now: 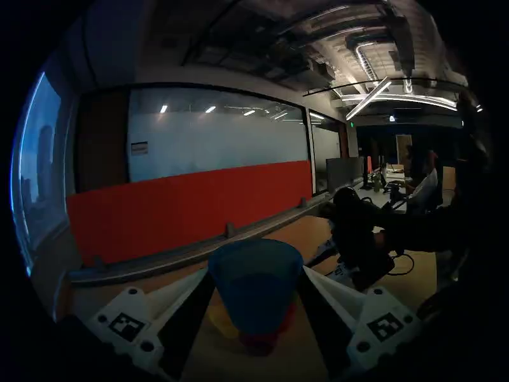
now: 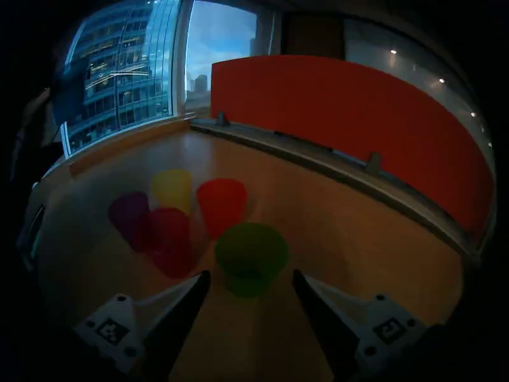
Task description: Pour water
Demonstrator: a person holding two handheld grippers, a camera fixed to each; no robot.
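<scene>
Our left tool (image 1: 254, 272) looks closed on the blue cup (image 1: 256, 283). Its fingers meet the wall just under the rim, and the cup is upright between them. Our right tool (image 2: 249, 275) stands open around the green cup (image 2: 251, 254), which sits untouched on the table (image 2: 369, 248) near a red cup (image 2: 221, 202), yellow cup (image 2: 172, 188) and purple cup (image 2: 127, 216). We judge these thin plastic cups light, smooth and easily squashed, so we grip mid-wall, gently.
</scene>
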